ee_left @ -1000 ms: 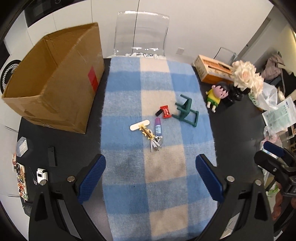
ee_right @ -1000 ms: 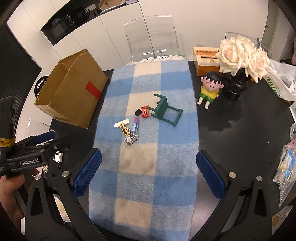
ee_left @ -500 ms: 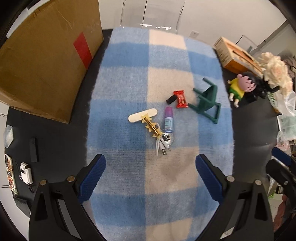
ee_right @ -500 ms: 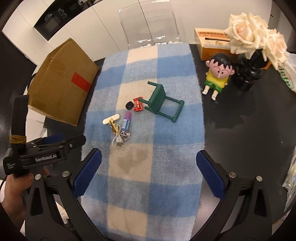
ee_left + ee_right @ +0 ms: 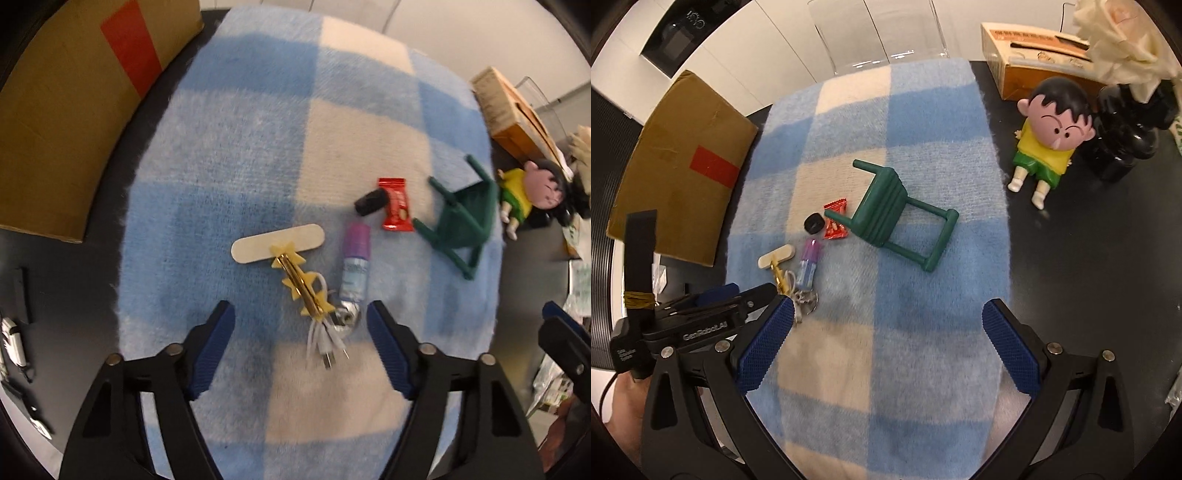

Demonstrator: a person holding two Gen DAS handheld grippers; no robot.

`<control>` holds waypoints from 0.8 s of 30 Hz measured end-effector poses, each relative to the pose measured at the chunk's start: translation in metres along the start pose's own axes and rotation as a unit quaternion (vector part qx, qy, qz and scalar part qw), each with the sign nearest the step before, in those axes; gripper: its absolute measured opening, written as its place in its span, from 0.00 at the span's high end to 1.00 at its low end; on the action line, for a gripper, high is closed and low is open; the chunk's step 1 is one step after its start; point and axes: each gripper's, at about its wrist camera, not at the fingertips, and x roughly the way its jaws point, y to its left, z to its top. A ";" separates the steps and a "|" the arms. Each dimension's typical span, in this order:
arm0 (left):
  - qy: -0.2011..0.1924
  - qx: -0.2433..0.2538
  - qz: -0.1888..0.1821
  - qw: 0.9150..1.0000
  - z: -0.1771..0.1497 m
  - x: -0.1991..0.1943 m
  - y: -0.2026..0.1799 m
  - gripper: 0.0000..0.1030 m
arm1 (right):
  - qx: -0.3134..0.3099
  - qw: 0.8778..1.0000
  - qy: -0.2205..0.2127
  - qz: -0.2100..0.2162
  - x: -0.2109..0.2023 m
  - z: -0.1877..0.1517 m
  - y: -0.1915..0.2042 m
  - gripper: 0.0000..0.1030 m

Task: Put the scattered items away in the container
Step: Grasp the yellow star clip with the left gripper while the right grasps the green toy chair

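Observation:
Small items lie on a blue and cream checked blanket [image 5: 258, 129]: a gold star hair clip [image 5: 301, 282], a cream stick [image 5: 277, 243], a white cable bundle [image 5: 327, 343], a purple-capped tube [image 5: 354, 264], a red snack packet [image 5: 395, 208], a small black cap [image 5: 369, 201] and a toppled green toy chair [image 5: 461, 218], also in the right wrist view [image 5: 894, 210]. The cardboard box [image 5: 55, 110] stands at the left. My left gripper [image 5: 301, 349] is open, its fingers on either side of the clip's near end and the cable bundle. My right gripper [image 5: 886, 347] is open and empty above the blanket.
A cartoon boy figure [image 5: 1049, 136], a black vase with white roses [image 5: 1126, 122] and an orange tissue box [image 5: 1034, 55] stand at the right on the black table. Small gadgets [image 5: 11, 339] lie at the table's left edge. A clear chair [image 5: 879, 33] stands behind.
Both grippers have moved forward and down toward the items. The left gripper's fingers now flank the clip and cable bundle and stand closer together than before.

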 end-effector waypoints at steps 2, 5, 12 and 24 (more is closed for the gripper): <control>0.006 -0.010 0.001 1.000 0.004 0.008 0.003 0.40 | -0.001 1.000 0.005 0.003 0.007 0.005 -0.001 0.00; 0.016 -0.017 0.002 1.000 0.010 0.021 0.005 0.45 | -0.003 1.000 0.007 0.008 0.016 0.012 -0.003 0.00; 0.022 -0.004 0.016 1.000 0.010 0.034 -0.002 0.72 | 0.013 0.999 0.017 0.038 0.043 0.033 -0.002 0.00; 0.013 -0.020 -0.020 1.000 0.003 0.027 0.014 0.79 | 0.033 0.995 0.041 0.088 0.072 0.059 0.008 0.65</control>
